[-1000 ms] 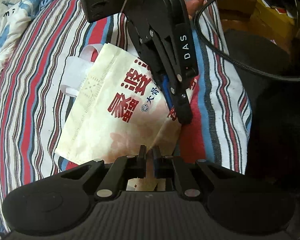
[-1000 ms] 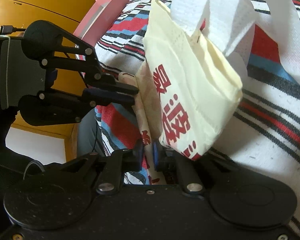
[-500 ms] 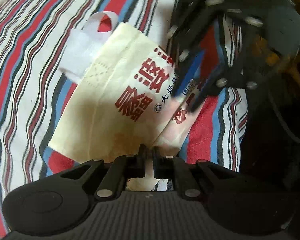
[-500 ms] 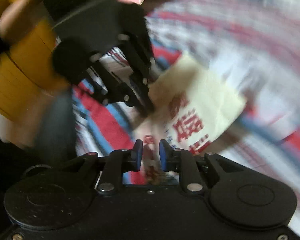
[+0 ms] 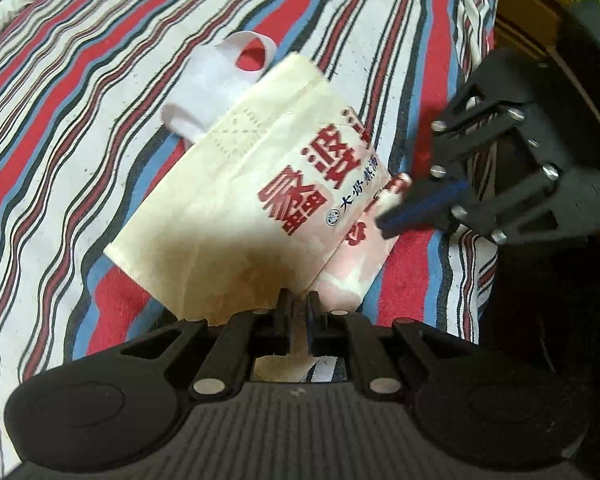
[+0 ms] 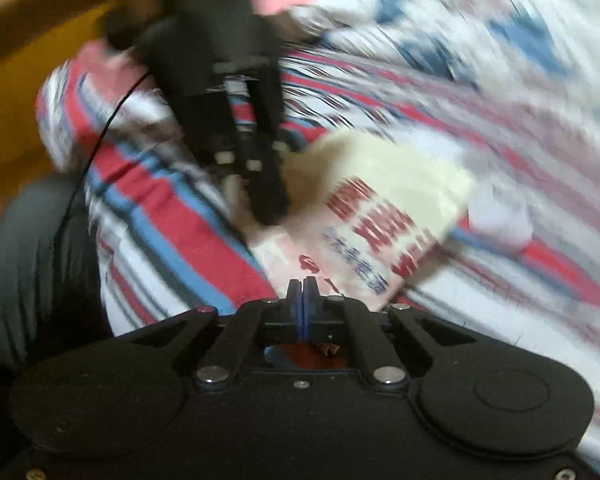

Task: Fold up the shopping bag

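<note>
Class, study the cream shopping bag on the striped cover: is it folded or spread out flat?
Partly folded. The shopping bag lies doubled over a pinkish layer poking out at its lower right, white handles sticking out on top.

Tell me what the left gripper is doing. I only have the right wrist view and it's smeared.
Observer: The left gripper has its jaws shut on the near edge of the shopping bag.
Operator: Handles?
Observer: The white handles stick out at the far end, lying on the striped sheet.
Operator: Where's my right tip?
Observer: The right gripper is shut and empty, with its tip at the bag's pinkish flap. I can't tell if they touch.
</note>
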`<state>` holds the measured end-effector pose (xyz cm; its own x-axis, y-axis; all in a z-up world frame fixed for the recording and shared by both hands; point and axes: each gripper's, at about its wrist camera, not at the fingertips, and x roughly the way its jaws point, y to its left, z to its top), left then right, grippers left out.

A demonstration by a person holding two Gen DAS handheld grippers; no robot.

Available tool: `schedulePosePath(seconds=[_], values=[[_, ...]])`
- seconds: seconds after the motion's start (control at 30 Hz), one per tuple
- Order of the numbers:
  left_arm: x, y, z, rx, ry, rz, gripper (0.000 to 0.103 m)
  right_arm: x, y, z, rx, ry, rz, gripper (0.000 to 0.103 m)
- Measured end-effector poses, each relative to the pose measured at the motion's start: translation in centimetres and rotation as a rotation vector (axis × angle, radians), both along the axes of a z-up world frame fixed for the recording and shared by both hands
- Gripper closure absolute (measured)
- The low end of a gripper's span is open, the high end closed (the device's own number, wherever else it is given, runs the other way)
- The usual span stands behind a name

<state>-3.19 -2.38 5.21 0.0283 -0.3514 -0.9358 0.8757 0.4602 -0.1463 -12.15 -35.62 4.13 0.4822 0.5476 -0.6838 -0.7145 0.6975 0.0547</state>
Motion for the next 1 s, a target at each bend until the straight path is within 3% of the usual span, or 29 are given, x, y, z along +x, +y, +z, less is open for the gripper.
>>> schedulePosePath(seconds=[0.17,0.2,0.33,0.43,0.53,0.57,0.63,0.7,0.87,1.0], values=[[-0.9,0.2,0.2,-0.011,-0.035,0.007,0.097,2.0,-4.4,-1.3,0.268,0.248,-0.147,0.103],[-1.0,0.2,0.2,-0.008,-0.044,0.005,0.097,1.9,-4.6,-1.4,0.286,0.259,-0.154,0.103],[-1.6,0.1,0.4,-0.002,-0.07,0.002,0.097,-0.9,-0.8,-0.2,0.144,0.064,-0.07,0.103],[-1.3,0.0,0.5,-0.002,-0.071,0.002,0.097,-2.9,5.3,0.3,-0.105,-0.218,0.046,0.101],[-1.0,-0.1,0.4,-0.004,-0.058,0.007,0.097,-4.7,11.0,-0.7,-0.33,-0.391,0.17,0.098],[-0.9,0.0,0.4,-0.005,-0.055,0.008,0.097,-5.5,11.6,-1.1,-0.36,-0.401,0.182,0.093],[-0.9,0.1,0.4,-0.008,-0.054,0.011,0.097,-6.9,12.8,-1.9,-0.42,-0.42,0.207,0.073],[-0.8,0.0,0.4,-0.01,-0.053,0.011,0.097,-8.3,14.0,-2.6,-0.47,-0.436,0.224,0.073],[-0.5,0.2,0.4,-0.016,-0.051,0.015,0.097,-9.6,14.9,-3.1,-0.473,-0.416,0.219,0.074],[-0.1,0.4,0.3,-0.022,-0.042,0.032,0.097,-10.0,15.6,-4.6,-0.508,-0.467,0.233,0.071]])
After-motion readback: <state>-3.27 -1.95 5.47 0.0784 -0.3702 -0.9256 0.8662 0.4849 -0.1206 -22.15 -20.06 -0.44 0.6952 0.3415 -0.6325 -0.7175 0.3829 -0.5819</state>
